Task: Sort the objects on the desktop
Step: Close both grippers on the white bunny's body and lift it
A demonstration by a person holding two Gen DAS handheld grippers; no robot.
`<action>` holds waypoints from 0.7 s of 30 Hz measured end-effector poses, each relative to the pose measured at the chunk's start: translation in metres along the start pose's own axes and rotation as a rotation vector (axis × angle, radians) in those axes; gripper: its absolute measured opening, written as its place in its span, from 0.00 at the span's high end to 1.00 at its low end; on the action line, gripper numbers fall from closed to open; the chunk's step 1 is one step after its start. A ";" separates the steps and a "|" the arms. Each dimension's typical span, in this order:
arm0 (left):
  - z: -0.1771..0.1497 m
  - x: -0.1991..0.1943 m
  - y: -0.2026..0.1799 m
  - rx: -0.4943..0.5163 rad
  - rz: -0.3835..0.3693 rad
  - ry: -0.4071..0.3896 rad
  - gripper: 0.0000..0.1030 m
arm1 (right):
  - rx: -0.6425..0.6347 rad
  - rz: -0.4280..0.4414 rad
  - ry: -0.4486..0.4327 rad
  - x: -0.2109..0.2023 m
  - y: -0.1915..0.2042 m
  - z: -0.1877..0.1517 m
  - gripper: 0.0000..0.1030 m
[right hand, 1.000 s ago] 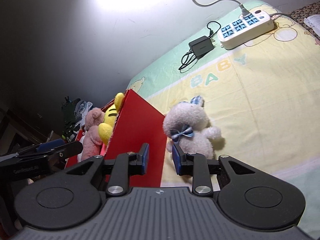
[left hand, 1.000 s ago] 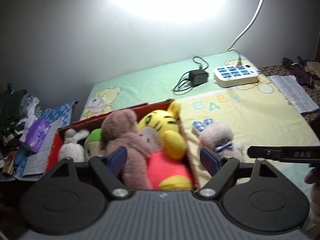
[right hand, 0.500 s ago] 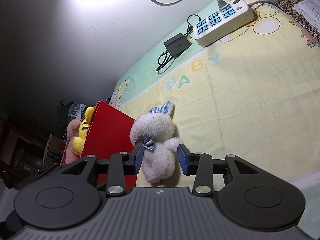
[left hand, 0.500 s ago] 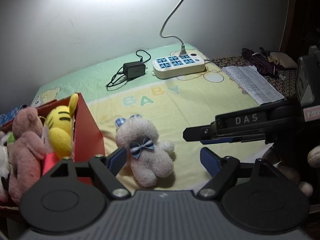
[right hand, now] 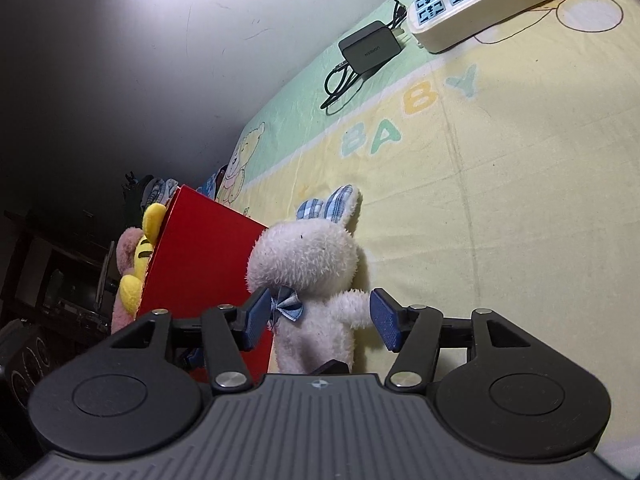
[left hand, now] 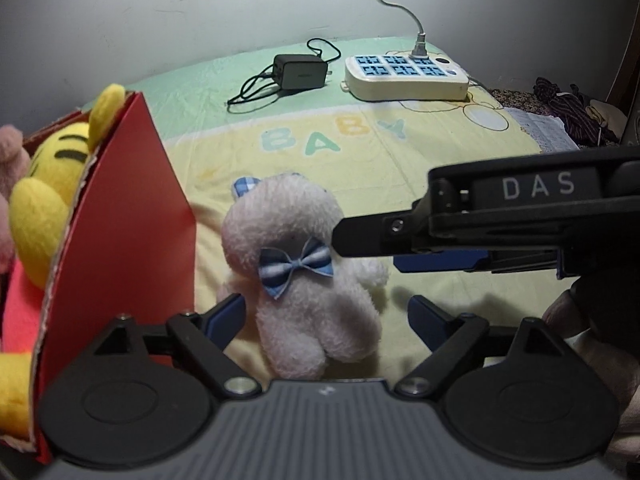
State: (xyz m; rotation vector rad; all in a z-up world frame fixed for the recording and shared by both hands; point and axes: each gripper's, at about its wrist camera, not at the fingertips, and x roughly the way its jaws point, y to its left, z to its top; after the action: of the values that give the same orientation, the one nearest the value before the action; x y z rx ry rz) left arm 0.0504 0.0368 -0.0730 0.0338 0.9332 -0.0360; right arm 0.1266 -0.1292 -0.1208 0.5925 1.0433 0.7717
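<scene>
A white plush bunny (left hand: 308,292) with a blue bow lies on the baby-print mat just right of the red box (left hand: 128,232). My left gripper (left hand: 324,316) is open, its blue pads on either side of the bunny's lower body without touching it. From the right, my right gripper (left hand: 360,240) reaches in at the height of the bow. In the right wrist view that right gripper (right hand: 320,320) is open around the bunny (right hand: 308,260), one pad by the bow, the other at an arm tip. The red box (right hand: 200,268) holds a yellow tiger plush (left hand: 48,192) and a pink plush (right hand: 126,252).
A cream power strip (left hand: 406,78) with a grey cord and a black charger (left hand: 300,72) with a coiled cable lie at the back of the mat (left hand: 440,152). Papers and dark cloth (left hand: 568,108) sit far right. A hand (left hand: 576,320) holds the right gripper.
The left gripper swung right from above the box's toys to the bunny. The right gripper moved over the bunny and its jaws widened.
</scene>
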 end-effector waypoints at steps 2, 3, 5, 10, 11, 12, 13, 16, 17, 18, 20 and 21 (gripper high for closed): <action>0.002 0.010 0.003 -0.012 -0.008 0.024 0.17 | -0.008 -0.010 0.019 0.010 -0.001 0.002 0.42; 0.003 0.014 0.005 -0.019 -0.016 0.035 0.18 | -0.014 -0.011 0.025 0.014 -0.001 0.002 0.42; 0.004 0.020 0.011 -0.040 -0.035 0.054 0.21 | -0.016 -0.002 0.045 0.021 -0.002 0.003 0.42; 0.006 0.030 0.012 -0.032 -0.023 0.069 0.27 | -0.006 0.053 0.077 0.034 -0.004 0.004 0.43; 0.007 0.032 0.012 -0.025 -0.017 0.070 0.28 | -0.004 0.058 0.083 0.036 -0.004 0.004 0.44; 0.007 0.033 0.012 -0.023 -0.018 0.073 0.28 | 0.004 0.072 0.092 0.038 -0.005 0.003 0.46; 0.007 0.033 0.013 -0.022 -0.021 0.076 0.28 | 0.018 0.093 0.100 0.038 -0.007 0.003 0.52; 0.008 0.033 0.009 -0.008 -0.025 0.078 0.28 | 0.026 0.111 0.100 0.034 -0.008 0.002 0.57; 0.008 0.032 0.007 -0.004 -0.030 0.078 0.28 | 0.021 0.109 0.098 0.032 -0.008 0.002 0.58; 0.007 0.031 0.006 -0.004 -0.038 0.078 0.28 | 0.020 0.106 0.097 0.028 -0.008 0.001 0.58; 0.006 0.029 0.000 0.003 -0.067 0.084 0.28 | 0.017 0.095 0.093 0.019 -0.009 -0.001 0.59; 0.005 0.027 -0.003 0.011 -0.082 0.086 0.28 | 0.015 0.087 0.091 0.014 -0.010 -0.003 0.59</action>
State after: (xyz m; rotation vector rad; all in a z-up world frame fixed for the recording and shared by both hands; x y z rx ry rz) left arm 0.0705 0.0327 -0.0917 0.0074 1.0202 -0.1164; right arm 0.1308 -0.1239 -0.1363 0.6230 1.1131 0.8743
